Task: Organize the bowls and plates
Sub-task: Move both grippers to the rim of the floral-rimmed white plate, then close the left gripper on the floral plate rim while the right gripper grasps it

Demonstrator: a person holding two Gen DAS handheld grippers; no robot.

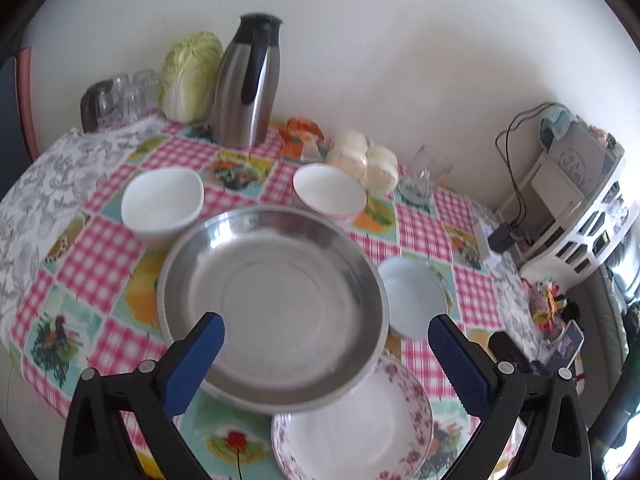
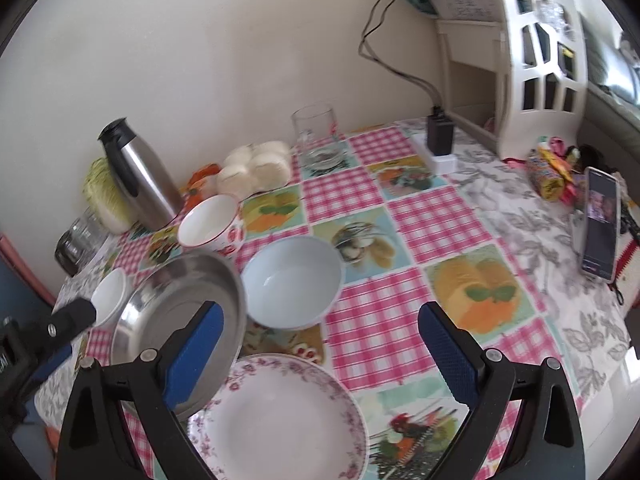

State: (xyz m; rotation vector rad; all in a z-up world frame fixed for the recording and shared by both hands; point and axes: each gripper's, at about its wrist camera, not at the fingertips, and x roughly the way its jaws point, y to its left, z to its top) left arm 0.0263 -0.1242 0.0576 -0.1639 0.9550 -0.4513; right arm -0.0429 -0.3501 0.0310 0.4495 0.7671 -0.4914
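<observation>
A steel plate (image 1: 276, 300) lies tilted with its near right edge resting on a floral-rimmed white plate (image 1: 360, 424). It also shows in the right wrist view (image 2: 172, 312), beside the floral plate (image 2: 280, 420). My left gripper (image 1: 326, 344) is open, its blue pads either side of the steel plate. My right gripper (image 2: 320, 344) is open and empty above the floral plate. A pale blue bowl (image 2: 292, 280), a red-patterned white bowl (image 2: 210, 222) and a white squarish bowl (image 1: 162, 204) stand around.
At the back stand a steel thermos (image 1: 246, 84), a cabbage (image 1: 188, 76), glasses (image 1: 124, 96), buns (image 1: 366, 160) and a glass mug (image 2: 318, 136). A white plastic rack (image 2: 532, 48), a charger (image 2: 440, 136), snacks and a phone (image 2: 600, 224) are on the right.
</observation>
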